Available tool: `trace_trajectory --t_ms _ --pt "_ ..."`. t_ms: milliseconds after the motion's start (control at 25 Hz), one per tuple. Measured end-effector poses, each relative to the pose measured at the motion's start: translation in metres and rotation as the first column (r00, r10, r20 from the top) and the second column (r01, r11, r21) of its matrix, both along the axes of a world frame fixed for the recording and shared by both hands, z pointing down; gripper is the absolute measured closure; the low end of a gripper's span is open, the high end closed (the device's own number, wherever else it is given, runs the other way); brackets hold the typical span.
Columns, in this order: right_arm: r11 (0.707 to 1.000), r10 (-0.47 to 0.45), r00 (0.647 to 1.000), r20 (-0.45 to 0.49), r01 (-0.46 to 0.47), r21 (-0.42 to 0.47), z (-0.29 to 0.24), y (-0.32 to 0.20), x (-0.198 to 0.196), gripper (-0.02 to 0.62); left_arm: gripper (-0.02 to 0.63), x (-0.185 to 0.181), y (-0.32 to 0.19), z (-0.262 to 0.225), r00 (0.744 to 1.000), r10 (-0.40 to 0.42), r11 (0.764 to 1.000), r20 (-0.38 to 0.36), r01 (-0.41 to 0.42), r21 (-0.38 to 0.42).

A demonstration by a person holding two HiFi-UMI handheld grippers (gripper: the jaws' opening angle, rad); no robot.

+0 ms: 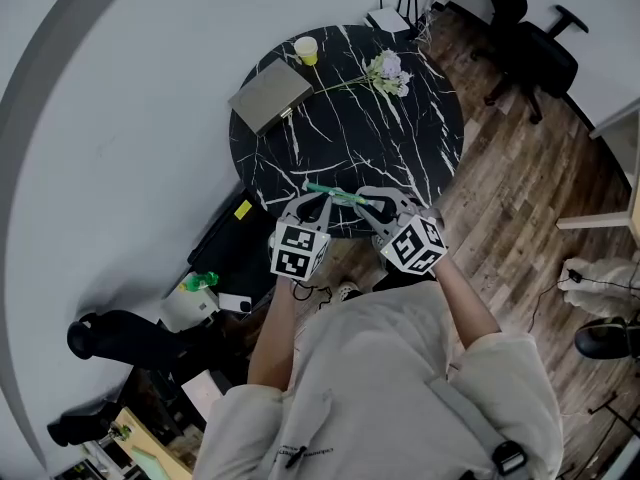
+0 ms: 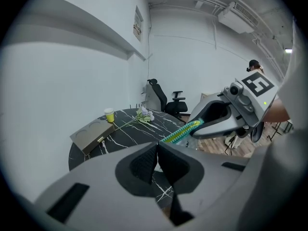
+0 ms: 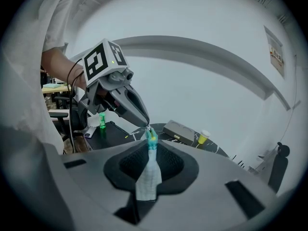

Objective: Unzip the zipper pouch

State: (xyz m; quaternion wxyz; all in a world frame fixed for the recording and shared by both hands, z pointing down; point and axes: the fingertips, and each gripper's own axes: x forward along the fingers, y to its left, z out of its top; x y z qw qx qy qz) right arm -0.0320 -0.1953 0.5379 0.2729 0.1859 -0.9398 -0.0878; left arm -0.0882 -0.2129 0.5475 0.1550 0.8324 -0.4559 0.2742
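Observation:
A slim teal-green zipper pouch (image 1: pixel 335 195) hangs stretched between my two grippers above the near edge of the round black marble table (image 1: pixel 400 158). My left gripper (image 1: pixel 319 194) is shut; in the right gripper view its tips (image 3: pixel 147 124) pinch a small pale zipper pull at the pouch's (image 3: pixel 152 141) top end. My right gripper (image 1: pixel 366 204) is shut on the other end, and a pale strip of the pouch shows between its jaws (image 3: pixel 150 153). In the left gripper view the pouch (image 2: pixel 180 133) runs from my shut jaws (image 2: pixel 156 147) to the right gripper (image 2: pixel 195 126).
On the table's far side lie a flat grey-brown box (image 1: pixel 270 95), a yellow cup (image 1: pixel 306 50) and a flower sprig (image 1: pixel 388 71). A black office chair (image 1: pixel 530 48) stands beyond on the wood floor. A green bottle (image 1: pixel 200 281) and dark gear sit by the wall at left.

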Motion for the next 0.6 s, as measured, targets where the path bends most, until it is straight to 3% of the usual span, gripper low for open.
trace_trajectory --t_ms 600 --pt "0.998 0.057 0.998 0.035 -0.057 -0.015 -0.005 -0.002 0.020 0.543 0.581 -0.032 0.004 0.006 0.996 -0.066 0.998 0.051 0.066 0.005"
